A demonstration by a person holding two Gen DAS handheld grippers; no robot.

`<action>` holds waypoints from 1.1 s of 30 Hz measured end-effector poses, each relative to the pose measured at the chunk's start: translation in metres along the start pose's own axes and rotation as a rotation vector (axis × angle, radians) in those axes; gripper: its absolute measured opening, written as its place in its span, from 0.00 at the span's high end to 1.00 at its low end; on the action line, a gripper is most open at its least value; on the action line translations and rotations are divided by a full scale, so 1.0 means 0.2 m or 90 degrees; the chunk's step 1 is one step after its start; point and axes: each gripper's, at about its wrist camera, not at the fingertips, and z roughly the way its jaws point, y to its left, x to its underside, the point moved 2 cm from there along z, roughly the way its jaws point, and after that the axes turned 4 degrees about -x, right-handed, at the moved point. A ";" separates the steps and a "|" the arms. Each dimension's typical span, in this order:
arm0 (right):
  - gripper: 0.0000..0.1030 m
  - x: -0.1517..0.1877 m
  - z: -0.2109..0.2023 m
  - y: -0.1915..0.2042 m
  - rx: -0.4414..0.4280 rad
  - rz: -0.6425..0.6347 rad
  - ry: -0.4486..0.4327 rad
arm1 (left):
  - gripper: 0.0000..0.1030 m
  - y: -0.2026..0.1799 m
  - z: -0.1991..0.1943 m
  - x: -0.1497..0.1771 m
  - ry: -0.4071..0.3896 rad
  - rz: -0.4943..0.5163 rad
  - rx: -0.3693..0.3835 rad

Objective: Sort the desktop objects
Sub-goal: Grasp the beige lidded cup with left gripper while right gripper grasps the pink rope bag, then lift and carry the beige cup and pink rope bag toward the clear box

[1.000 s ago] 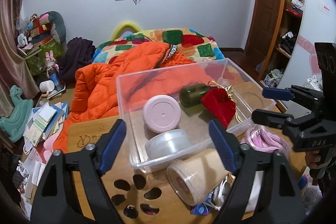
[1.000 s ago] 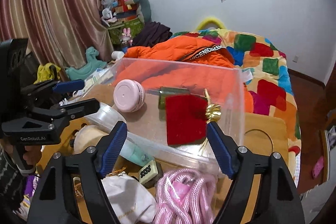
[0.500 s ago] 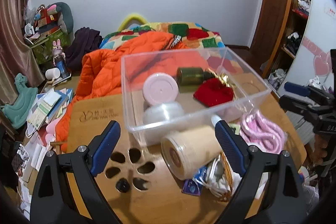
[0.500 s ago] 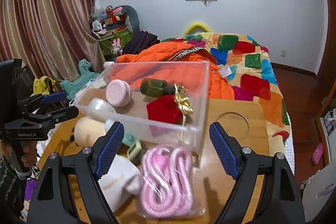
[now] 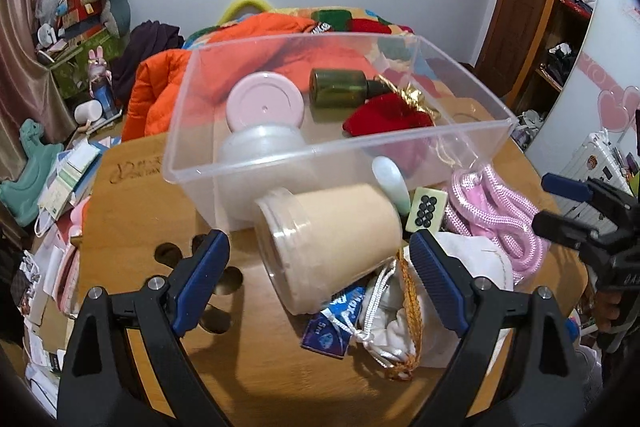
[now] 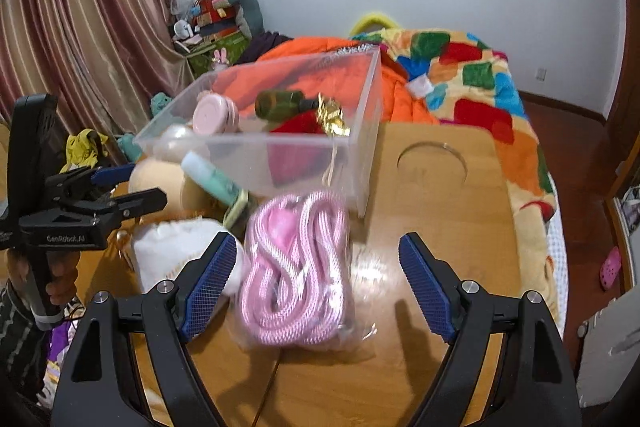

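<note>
A clear plastic box point(image 5: 472, 131) point(image 6: 364, 147) stands on the wooden table point(image 5: 132, 195). It holds a pink round case point(image 5: 264, 105), a green bottle point(image 5: 340, 87), a red pouch point(image 5: 384, 117) and a translucent lid point(image 5: 260, 145). In front of it lie a beige cup point(image 5: 332, 243) on its side, a mahjong tile point(image 5: 426, 213), a mint tube point(image 5: 392, 183), white drawstring bags point(image 5: 460, 267) and a bagged pink rope point(image 6: 298, 263) point(image 5: 496, 211). My left gripper point(image 5: 320, 283) is open, straddling the cup. My right gripper point(image 6: 316, 279) is open over the rope.
A bed with an orange jacket point(image 5: 172, 83) and a patchwork quilt point(image 6: 472, 83) lies behind the table. Papers and toys point(image 5: 60, 171) litter the floor at left. The table has paw-shaped cutouts point(image 5: 224, 279) and a round recess point(image 6: 432, 163). Shelves point(image 5: 576, 7) stand at right.
Both grippers have pulled back and dropped lower toward the table. The cup now sits between my left fingers and the pink rope between my right fingers. Both stay open.
</note>
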 end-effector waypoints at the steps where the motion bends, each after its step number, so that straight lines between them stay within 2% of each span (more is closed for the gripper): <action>1: 0.21 0.01 0.02 0.00 -0.003 0.000 0.005 | 0.11 0.00 0.01 0.00 0.005 -0.001 0.001; 13: 0.21 0.06 0.19 0.02 -0.010 -0.001 0.037 | 0.11 -0.01 0.15 0.01 0.034 -0.024 0.008; 21: 0.22 0.08 0.20 0.04 -0.006 -0.014 0.030 | 0.11 -0.02 0.19 0.02 0.021 -0.049 -0.015; 24: 0.23 0.08 0.21 0.04 -0.009 -0.014 0.033 | 0.17 -0.02 0.19 0.03 0.015 -0.060 -0.015; 28: 0.40 0.09 0.19 0.05 -0.039 -0.016 0.039 | 0.18 -0.02 0.18 0.04 0.008 -0.059 -0.029; 33: 0.47 0.12 0.16 0.05 -0.043 -0.041 0.038 | 0.18 0.03 0.16 0.06 0.006 -0.081 -0.028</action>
